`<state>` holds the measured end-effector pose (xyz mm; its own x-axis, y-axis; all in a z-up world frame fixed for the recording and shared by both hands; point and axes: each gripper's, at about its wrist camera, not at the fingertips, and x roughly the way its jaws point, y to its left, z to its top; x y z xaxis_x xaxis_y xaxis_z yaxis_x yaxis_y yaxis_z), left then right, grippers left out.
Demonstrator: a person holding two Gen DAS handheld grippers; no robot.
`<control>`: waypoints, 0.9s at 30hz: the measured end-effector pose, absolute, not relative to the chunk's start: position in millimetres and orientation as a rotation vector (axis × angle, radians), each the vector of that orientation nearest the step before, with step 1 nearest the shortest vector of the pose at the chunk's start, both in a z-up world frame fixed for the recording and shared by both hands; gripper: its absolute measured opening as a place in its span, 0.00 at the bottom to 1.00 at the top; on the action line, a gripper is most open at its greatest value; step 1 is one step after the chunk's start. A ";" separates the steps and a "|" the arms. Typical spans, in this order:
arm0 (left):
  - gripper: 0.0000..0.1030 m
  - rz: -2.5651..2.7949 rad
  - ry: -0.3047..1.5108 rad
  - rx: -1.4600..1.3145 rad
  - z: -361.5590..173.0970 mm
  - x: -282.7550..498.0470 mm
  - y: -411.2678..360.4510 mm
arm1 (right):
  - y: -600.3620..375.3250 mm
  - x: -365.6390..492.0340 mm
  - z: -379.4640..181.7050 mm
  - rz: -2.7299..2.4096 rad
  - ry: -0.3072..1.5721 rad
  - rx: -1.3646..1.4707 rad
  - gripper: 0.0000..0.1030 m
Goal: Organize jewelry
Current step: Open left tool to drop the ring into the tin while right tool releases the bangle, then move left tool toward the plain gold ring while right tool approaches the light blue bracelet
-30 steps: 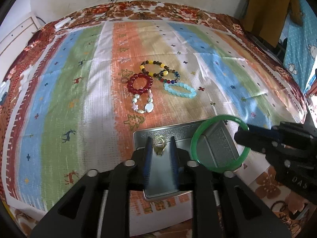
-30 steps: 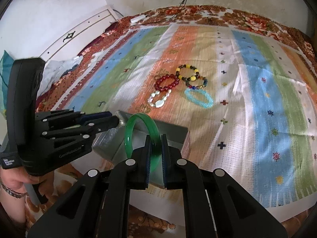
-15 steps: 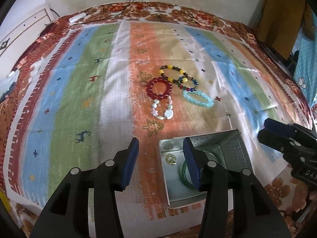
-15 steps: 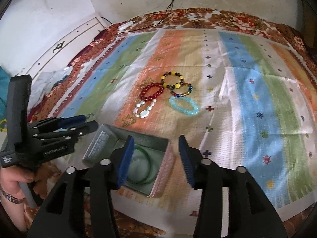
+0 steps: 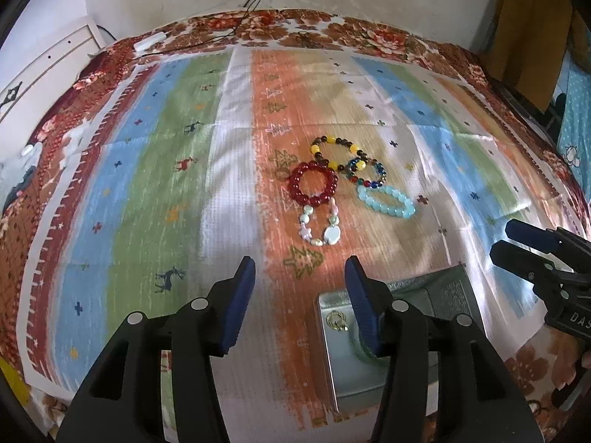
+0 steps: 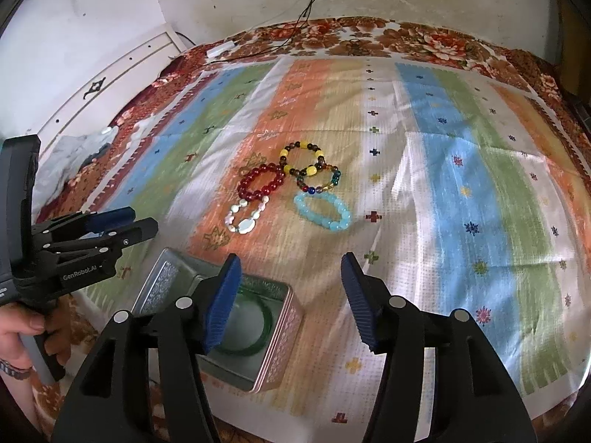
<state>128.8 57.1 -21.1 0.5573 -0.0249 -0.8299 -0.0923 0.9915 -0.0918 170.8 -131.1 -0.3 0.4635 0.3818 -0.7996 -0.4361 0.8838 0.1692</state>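
Observation:
An open metal tin [image 5: 325, 336] [image 6: 282, 336] sits at the near edge of the striped cloth. In it lie a green bangle [image 6: 271, 319] [image 5: 355, 343] and a small gold ring [image 5: 335, 320]. My left gripper [image 5: 300, 264] [image 6: 142, 217] hovers just left of the tin, its jaws opening with nothing between them. My right gripper [image 6: 290, 260] [image 5: 504, 238] hangs over the tin's right side, jaws also opening and empty. Farther out lie a red bead bracelet [image 5: 334, 181] [image 6: 245, 184], a light blue one [image 5: 402, 212] [image 6: 334, 226], a white pearl one [image 5: 332, 235] [image 6: 245, 226], a yellow-brown one [image 5: 332, 140] and a multicoloured one [image 5: 369, 184].
The tin's lid [image 6: 162, 284] leans against the tin's left side in the right wrist view. A striped cloth [image 6: 461, 203] covers a floral bedspread [image 6: 424, 40]. A white headboard [image 6: 122, 70] and a wall stand behind, with black cables [image 6: 310, 3] hanging down. A hand [image 6: 18, 328] holds the left gripper's handle.
A second ago the left gripper was shut on the gold ring and the right on the green bangle, both over the tin. Both pieces now lie in the tin and both grippers stand open.

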 end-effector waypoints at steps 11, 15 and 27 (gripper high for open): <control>0.52 0.061 0.987 -0.110 -22.0 151.8 63.7 | -124.3 188.7 -2.1 0.492 0.970 -0.093 0.60; 0.52 0.065 0.996 -0.098 -23.5 160.0 65.2 | -121.7 196.0 -3.2 0.489 0.976 -0.092 0.60; 0.52 0.086 1.016 -0.111 -28.2 189.5 74.6 | -122.0 226.8 -15.1 0.464 1.020 -0.088 0.60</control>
